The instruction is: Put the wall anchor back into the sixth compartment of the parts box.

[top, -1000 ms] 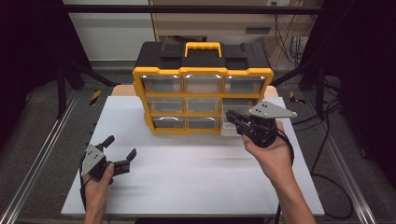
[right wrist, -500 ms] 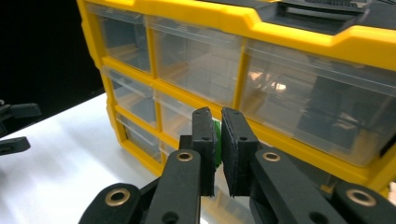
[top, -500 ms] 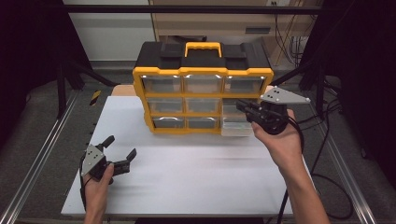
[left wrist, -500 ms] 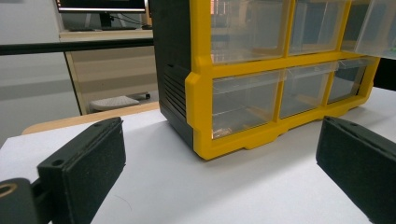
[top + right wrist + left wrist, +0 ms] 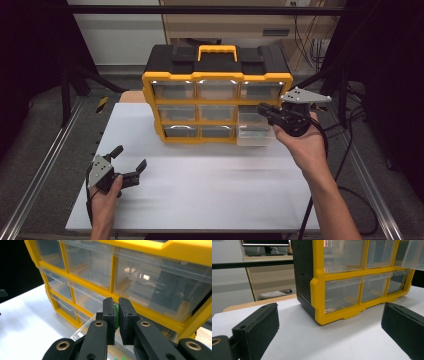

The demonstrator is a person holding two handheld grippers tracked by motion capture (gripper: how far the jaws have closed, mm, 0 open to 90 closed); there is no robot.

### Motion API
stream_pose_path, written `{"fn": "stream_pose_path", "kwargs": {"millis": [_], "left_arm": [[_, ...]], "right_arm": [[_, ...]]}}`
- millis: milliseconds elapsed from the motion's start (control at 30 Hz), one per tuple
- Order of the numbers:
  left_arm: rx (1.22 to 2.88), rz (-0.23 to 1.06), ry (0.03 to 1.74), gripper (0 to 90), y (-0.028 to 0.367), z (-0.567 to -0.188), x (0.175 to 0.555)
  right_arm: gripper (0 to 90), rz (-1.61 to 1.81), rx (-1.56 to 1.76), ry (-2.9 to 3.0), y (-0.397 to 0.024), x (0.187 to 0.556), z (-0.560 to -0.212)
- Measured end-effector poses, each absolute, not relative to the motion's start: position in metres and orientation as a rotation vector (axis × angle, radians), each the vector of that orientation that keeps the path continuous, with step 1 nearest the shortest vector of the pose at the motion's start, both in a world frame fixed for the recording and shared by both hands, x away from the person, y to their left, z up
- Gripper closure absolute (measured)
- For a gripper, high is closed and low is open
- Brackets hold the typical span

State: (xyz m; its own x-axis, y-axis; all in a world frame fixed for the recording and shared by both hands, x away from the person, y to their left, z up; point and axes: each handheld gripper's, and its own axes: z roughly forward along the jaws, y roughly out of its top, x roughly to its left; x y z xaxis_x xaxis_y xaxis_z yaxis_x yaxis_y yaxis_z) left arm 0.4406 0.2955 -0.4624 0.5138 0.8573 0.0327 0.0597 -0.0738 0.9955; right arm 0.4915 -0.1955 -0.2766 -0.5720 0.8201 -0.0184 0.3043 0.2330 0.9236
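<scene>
white counter carries a yellow and black drawer organiser toward its far edge, three columns by three rows of clear drawers, with a yellow carry handle on its black top. no brand, label or writing can be read on it in any view; the drawer fronts glare and their contents are hard to make out.

bottom right drawer stands pulled out toward the near side, past the yellow frame. in the right gripper view it is cut off by the lower edge and partly hidden behind the tool.

right tool is held above that open drawer, in front of the middle right drawer and pointing at the cabinet face. its jaws are brought close together and clamp a small green item. the item shows as a thin sliver between the pads; its shape and kind cannot be told. a further speck of green sits at the lower edge of that view, too small to identify.

left tool rests low at the near left of the counter, well apart from the organiser, jaws spread wide with nothing between them. in the left gripper view the organiser's upper rows are cut off.
</scene>
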Motion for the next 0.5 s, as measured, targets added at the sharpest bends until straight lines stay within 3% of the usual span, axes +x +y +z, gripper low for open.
{"fn": "stream_pose_path", "kwargs": {"millis": [500], "left_arm": [[1.512, 0.803, 0.828, 1.2, 0.296, -0.462, 0.440]], "right_arm": [[84.3, 1.228, 1.054, 2.081, -0.192, 0.500, -0.292]]}}
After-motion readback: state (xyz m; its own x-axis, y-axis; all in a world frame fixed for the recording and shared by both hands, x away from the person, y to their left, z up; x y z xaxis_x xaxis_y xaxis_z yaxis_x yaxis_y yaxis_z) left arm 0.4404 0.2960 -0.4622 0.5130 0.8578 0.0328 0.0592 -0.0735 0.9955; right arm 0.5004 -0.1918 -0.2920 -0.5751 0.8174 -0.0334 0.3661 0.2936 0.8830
